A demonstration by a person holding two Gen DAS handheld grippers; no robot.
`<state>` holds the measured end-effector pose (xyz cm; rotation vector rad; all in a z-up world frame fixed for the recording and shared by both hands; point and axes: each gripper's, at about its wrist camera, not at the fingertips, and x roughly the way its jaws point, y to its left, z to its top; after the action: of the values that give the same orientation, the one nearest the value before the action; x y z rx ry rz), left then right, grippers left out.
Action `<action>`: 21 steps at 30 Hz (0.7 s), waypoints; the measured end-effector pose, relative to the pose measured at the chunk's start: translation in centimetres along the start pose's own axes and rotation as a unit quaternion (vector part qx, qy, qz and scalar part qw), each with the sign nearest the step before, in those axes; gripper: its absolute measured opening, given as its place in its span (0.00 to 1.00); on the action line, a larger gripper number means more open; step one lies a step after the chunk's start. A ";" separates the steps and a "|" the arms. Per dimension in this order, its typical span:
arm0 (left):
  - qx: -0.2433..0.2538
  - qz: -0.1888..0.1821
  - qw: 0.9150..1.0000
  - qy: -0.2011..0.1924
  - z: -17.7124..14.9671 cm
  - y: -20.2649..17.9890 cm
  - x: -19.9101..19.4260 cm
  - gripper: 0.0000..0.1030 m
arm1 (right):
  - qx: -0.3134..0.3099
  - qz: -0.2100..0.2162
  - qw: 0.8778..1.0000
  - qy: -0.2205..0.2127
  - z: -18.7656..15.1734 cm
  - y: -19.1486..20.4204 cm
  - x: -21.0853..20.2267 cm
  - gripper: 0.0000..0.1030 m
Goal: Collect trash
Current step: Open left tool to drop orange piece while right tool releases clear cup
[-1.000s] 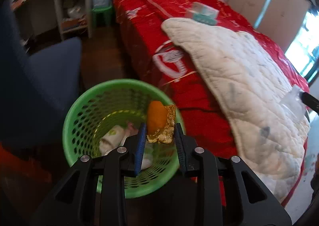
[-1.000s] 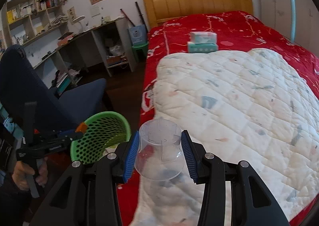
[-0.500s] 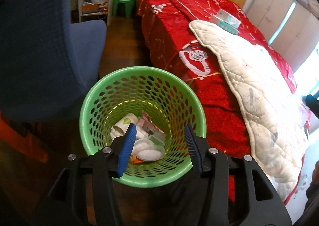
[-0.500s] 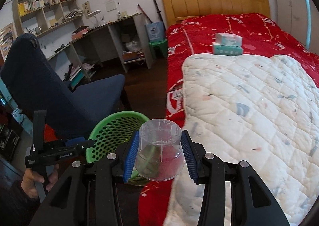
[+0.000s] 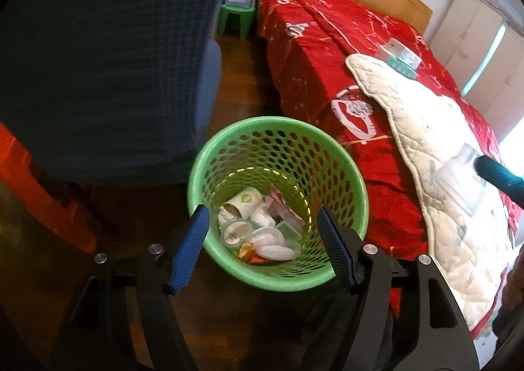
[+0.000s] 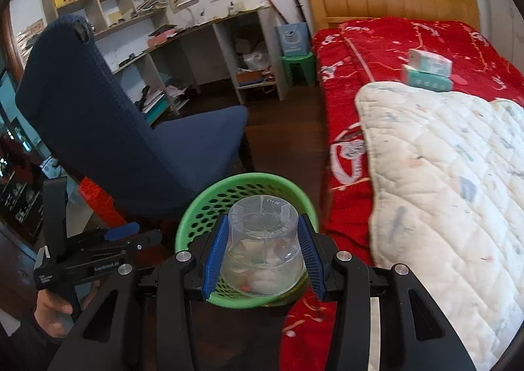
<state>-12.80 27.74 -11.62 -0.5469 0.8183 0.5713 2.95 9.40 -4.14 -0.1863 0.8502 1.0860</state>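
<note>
Over basket (image 5: 327,279), left claw (image 5: 262,246) opening, emptied

Between the right claw's (image 6: 263,259) ribbed blue pads sits a clear, glossy plastic cup (image 6: 262,250). Just beyond it stands a perforated green plastic basket (image 5: 334,155), smooth and slightly shiny. Right of both claws, the bed (image 6: 393,40) wears red cloth under a matt quilted white pad (image 6: 458,181); its headboard is varnished wood.

Daylight glares from the right, chair side dim, fisheye edges bent
</note>
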 end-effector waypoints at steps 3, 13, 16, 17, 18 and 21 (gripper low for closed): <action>-0.011 0.003 1.000 -0.002 0.0 0.8 -0.3 0.66 | -0.002 0.008 1.000 0.006 0.3 1.1 1.3 0.41; -0.024 0.002 1.000 -0.002 -0.2 1.6 -0.6 0.67 | 0.000 0.035 0.999 0.017 0.4 3.6 5.2 0.55; -0.021 0.003 1.000 -0.003 -0.3 1.3 -0.6 0.69 | 0.001 0.037 0.999 0.020 0.2 3.9 5.4 0.60; -0.021 0.002 1.000 -0.002 -0.3 1.2 -0.6 0.70 | -0.001 0.035 0.999 0.021 0.1 3.9 5.3 0.62; -0.021 0.003 1.000 -0.002 -0.3 1.1 -0.6 0.71 | -0.003 0.032 0.999 0.020 0.0 3.8 5.2 0.65; -0.015 0.003 1.000 -0.003 -0.3 0.5 -0.7 0.71 | -0.006 0.020 1.000 0.015 -0.3 3.3 4.2 0.72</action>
<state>-13.63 27.71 -11.33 -0.5698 0.8080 0.5907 0.86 13.84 -6.38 -0.1976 0.8782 1.1287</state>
